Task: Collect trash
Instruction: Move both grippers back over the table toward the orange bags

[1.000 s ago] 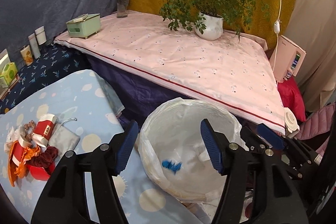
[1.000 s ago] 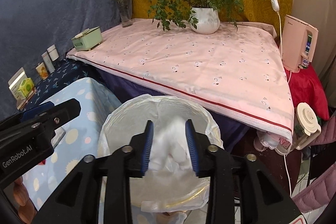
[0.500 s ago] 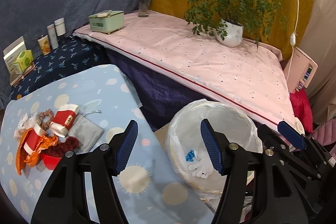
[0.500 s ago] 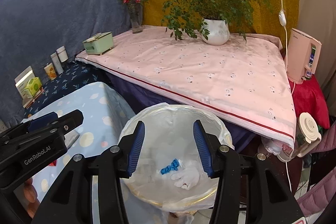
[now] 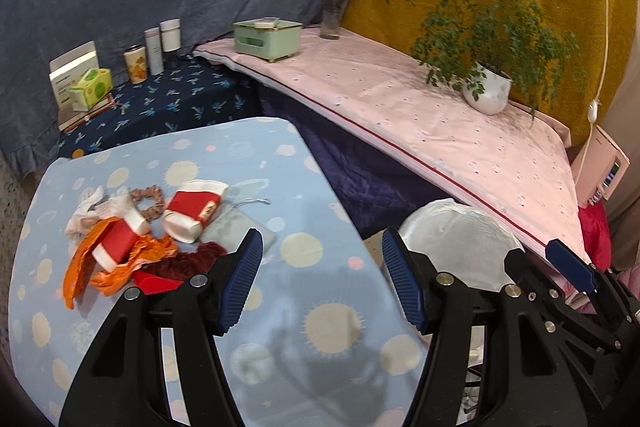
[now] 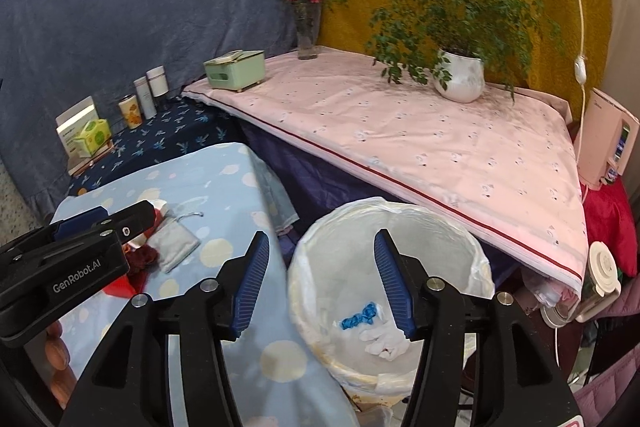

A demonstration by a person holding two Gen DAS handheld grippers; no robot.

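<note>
While both grippers gape empty, the left gripper (image 5: 322,277) has the trash pile (image 5: 132,235) left of its fingers; the right gripper (image 6: 320,283) frames the bin (image 6: 400,215) holding wads (image 6: 384,341).

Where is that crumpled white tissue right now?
In the right wrist view, the tissue lies at the bottom of the lined bin, next to a blue scrap, below the pink-covered table.

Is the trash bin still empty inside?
No, the trash bin already holds a white crumpled tissue and a blue scrap at its bottom.
</note>
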